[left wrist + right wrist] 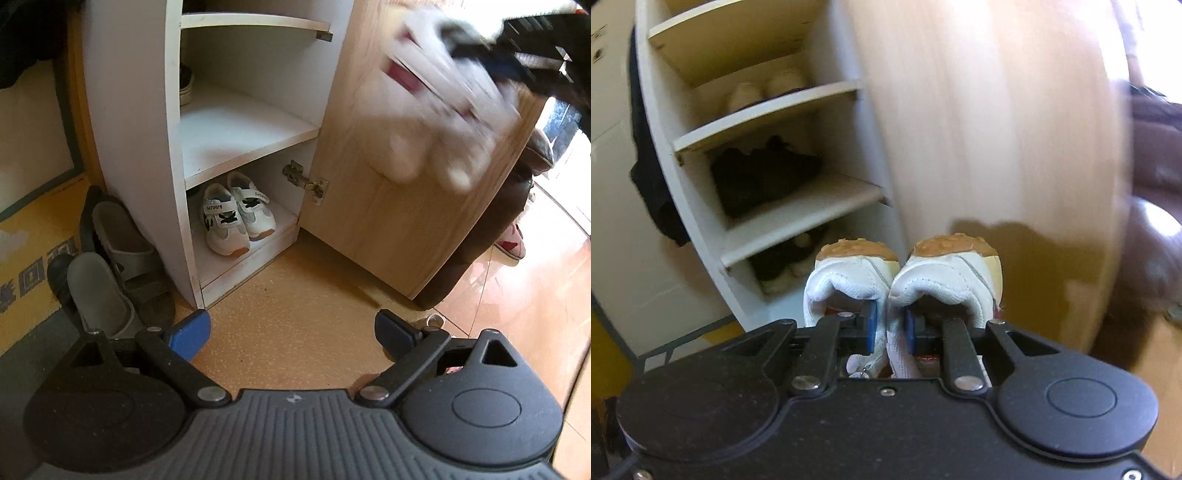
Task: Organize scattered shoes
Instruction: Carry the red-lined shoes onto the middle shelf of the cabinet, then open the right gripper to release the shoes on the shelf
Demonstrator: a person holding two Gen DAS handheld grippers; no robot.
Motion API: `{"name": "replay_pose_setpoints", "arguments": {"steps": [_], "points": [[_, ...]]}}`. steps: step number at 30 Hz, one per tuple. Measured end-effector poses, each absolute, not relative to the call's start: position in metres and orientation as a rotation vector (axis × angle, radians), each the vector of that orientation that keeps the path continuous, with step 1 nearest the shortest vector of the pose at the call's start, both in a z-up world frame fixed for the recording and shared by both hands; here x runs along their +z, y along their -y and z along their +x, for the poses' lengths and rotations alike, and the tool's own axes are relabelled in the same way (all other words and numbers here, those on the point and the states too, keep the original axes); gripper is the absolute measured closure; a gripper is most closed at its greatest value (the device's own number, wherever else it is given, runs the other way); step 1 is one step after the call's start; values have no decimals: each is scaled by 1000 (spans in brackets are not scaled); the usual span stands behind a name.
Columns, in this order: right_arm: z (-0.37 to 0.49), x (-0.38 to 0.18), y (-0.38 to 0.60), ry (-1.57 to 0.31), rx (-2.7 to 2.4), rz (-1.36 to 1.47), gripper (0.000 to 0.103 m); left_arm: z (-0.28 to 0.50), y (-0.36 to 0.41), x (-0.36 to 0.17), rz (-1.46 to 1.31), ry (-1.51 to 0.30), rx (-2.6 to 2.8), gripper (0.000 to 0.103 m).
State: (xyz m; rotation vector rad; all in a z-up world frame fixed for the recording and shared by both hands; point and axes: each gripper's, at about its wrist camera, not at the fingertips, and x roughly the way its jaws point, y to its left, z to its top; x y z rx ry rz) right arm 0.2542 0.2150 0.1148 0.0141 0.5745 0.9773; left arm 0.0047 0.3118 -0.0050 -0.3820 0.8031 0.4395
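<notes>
1. The white shoes (901, 280) are a pair held side by side in the right gripper (891, 330). Their heel collars are pinched together between its blue pads, one finger inside each shoe. Their tan soles face up and away from the camera.

2. The shoes' long axis runs straight ahead of the gripper, toes far, heels near. Whichever way the gripper points, the toes go in first.

3. In the left wrist view the same pair shows as a pale blur (436, 110) high at the right, in front of the wooden door (388, 221), clear of every shelf.

4. The cabinet (713, 206) lies ahead and to the left of the held shoes, its door swung open to the right. The pair now points more at the door than at the opening, so the judgement is that the coming move needs a swing leftward before the toes can enter.

5. The middle shelf (240, 136) looks bare across most of its board, with only one shoe at its far left. The bottom shelf already holds a white sneaker pair (236, 218). The shelves seen in the right wrist view hold dark and pale shoes, too blurred to name.

6. The left gripper (291, 332) hangs low over the floor (295, 295) with its jaws wide apart and nothing between them. It sits nearer the bottom shelf, but the right hand carries the load.

7. Grey slippers (110, 273) lie on the floor left of the cabinet, not yet put away.
</notes>
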Motion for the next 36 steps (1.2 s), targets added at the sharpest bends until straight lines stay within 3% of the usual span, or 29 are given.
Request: {"name": "replay_pose_setpoints", "arguments": {"steps": [6, 15, 36], "points": [[261, 121, -288, -565, 1069, -87, 87, 4, -316, -5, -402, -803, 435, 7], [268, 66, -378, -562, 1134, -220, 87, 3, -329, -10, -445, -810, 438, 7], [293, 0, -483, -482, 1218, -326, 87, 11, -354, -20, -515, -823, 472, 7]]}}
